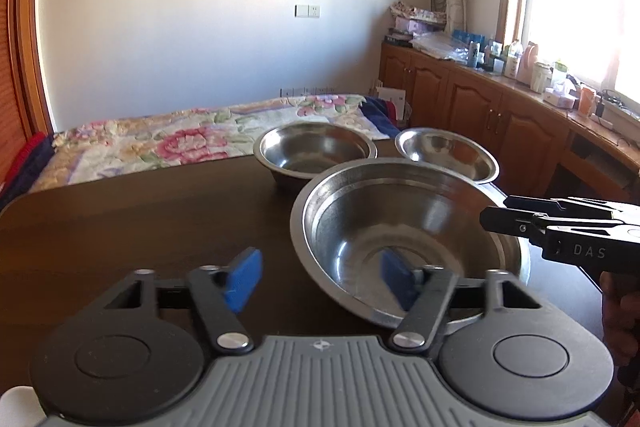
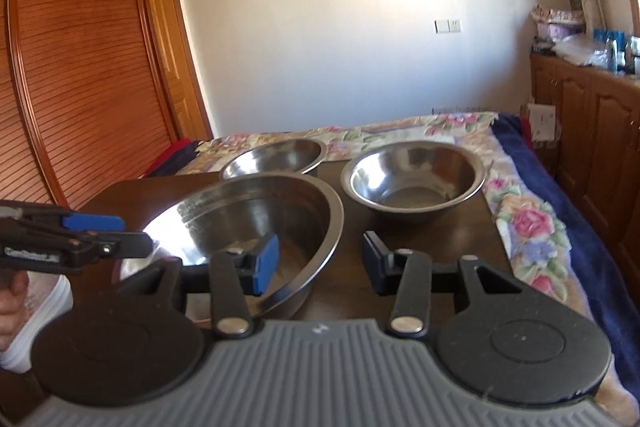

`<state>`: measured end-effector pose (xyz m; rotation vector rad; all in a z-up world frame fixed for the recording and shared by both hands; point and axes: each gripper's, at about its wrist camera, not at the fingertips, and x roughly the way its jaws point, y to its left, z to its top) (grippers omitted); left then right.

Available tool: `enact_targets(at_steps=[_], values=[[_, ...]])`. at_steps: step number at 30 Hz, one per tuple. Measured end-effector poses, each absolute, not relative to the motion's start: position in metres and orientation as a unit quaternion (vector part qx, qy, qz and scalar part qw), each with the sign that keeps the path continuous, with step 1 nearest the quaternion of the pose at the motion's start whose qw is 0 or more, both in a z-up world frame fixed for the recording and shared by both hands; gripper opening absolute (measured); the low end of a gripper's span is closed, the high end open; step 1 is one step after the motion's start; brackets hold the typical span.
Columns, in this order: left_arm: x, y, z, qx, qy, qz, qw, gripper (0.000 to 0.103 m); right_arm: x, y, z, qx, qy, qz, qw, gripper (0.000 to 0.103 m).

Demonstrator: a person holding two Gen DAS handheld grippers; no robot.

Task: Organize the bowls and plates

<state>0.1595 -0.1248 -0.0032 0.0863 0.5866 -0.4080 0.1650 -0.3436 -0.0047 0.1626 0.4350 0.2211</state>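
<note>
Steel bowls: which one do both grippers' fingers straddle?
The largest bowl, nearest the cameras; the two smaller bowls sit behind it, untouched.

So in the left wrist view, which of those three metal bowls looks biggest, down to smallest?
1. The near bowl, clearly largest, though it is also closest to the camera.
2. The far left bowl.
3. The far right bowl, a little smaller; both sit about equally far away, so that ranking seems fair.

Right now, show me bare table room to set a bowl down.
Bare: the broad table stretch left of the large bowl and the deep bowl. Crowded: the right side, where those two and the shallow bowl cluster.
</note>
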Motion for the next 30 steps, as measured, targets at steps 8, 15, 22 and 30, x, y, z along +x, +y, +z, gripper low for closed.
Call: enact_targets(at_steps=[8, 15, 22, 30], values=[[0.172, -0.133, -0.013, 0.031, 0.309, -0.201, 0.929, 0.048, 0.177, -0.347, -0.009, 0.104, 0.242, 0.139, 0.955, 0.043], [0.17, -0.134, -0.014, 0.024, 0.317, -0.206, 0.925, 0.032, 0.174, -0.35, -0.01, 0.127, 0.244, 0.149, 0.95, 0.027], [0.153, -0.128, -0.006, 0.019, 0.306, -0.213, 0.928, 0.031, 0.155, -0.35, -0.004, 0.134, 0.233, 0.15, 0.951, 0.026], [0.123, -0.122, -0.002, 0.026, 0.294, -0.219, 0.93, 0.031, 0.126, -0.343, -0.003, 0.143, 0.226, 0.145, 0.952, 0.026]])
